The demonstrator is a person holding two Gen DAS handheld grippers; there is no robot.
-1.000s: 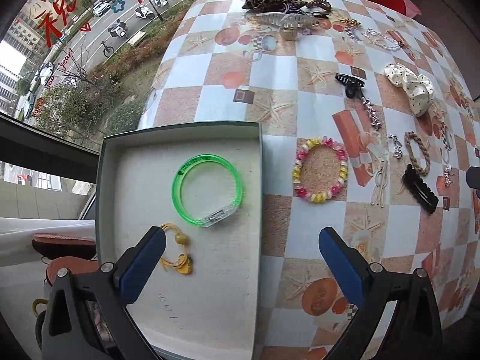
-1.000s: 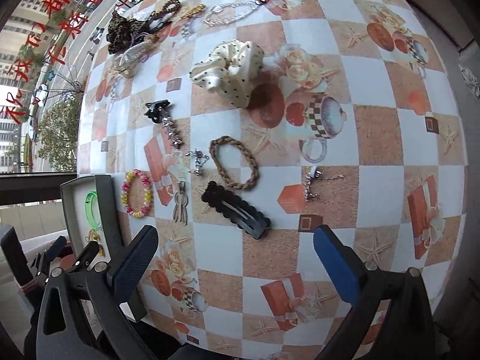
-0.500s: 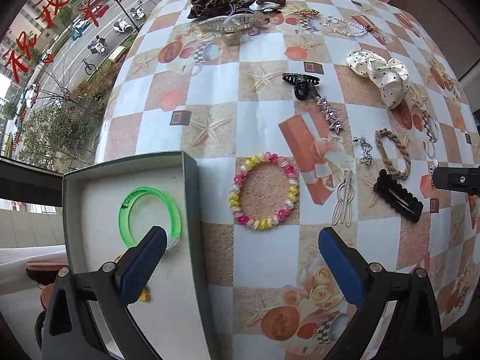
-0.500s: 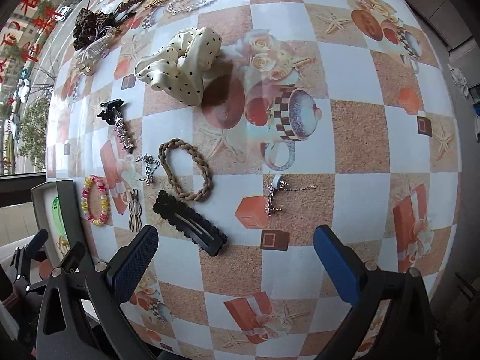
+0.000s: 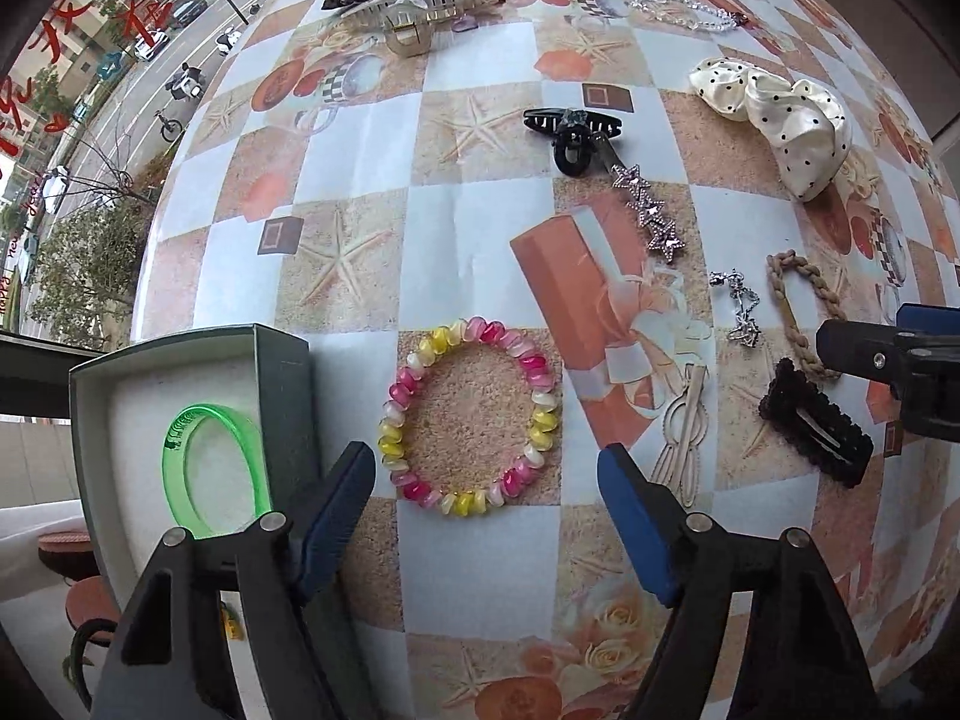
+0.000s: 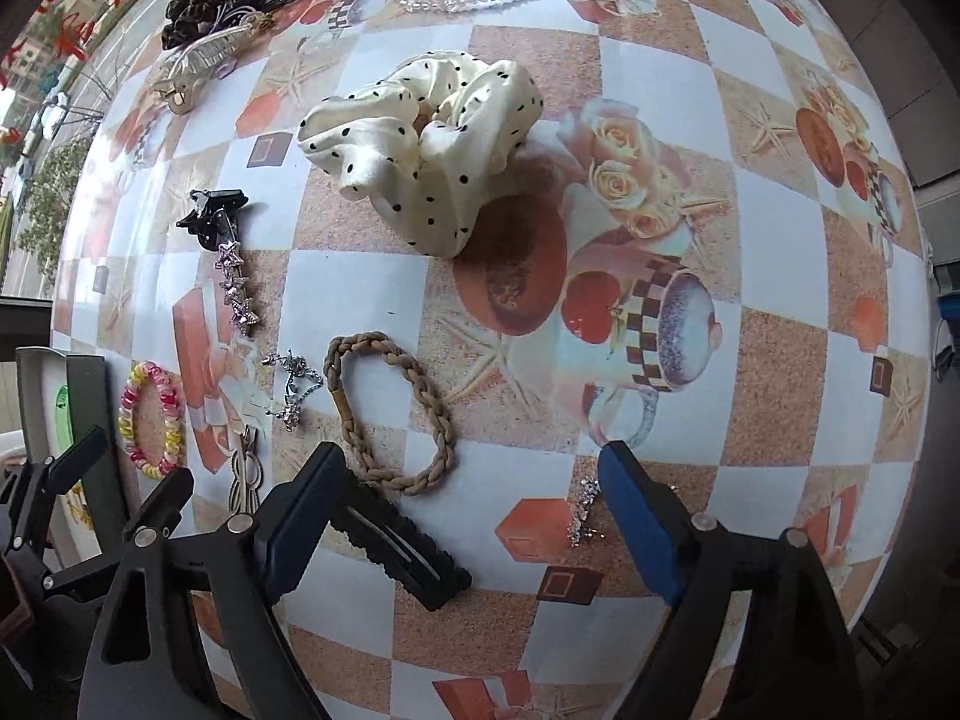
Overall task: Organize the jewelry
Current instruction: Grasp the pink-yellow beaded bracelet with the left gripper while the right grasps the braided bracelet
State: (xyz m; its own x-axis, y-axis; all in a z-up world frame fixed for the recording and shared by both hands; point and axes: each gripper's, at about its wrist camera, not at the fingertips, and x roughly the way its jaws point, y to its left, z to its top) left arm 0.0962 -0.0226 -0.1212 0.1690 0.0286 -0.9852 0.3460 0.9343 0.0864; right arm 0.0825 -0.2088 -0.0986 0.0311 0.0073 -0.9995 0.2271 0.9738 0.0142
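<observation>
My left gripper (image 5: 486, 510) is open and empty, just in front of a pink and yellow bead bracelet (image 5: 474, 417) on the table. A dark green box (image 5: 282, 372) at the left holds a green bangle (image 5: 213, 474). My right gripper (image 6: 468, 516) is open and empty over a black hair clip (image 6: 402, 552), a braided tan band (image 6: 390, 414) and a small silver earring (image 6: 585, 510). The bead bracelet (image 6: 150, 414) and the box (image 6: 90, 396) also show at the left of the right wrist view.
On the patterned tablecloth lie a polka-dot scrunchie (image 6: 420, 144), a black claw clip (image 5: 570, 132), a star clip (image 5: 651, 210), a silver chain (image 5: 741, 312), a beige hairpin (image 5: 681, 438) and several hair pieces at the far edge (image 5: 408, 6). The window lies left.
My left gripper has moved right, off the box and up to the bead bracelet. My right gripper has moved forward and down toward the black clip and braided band.
</observation>
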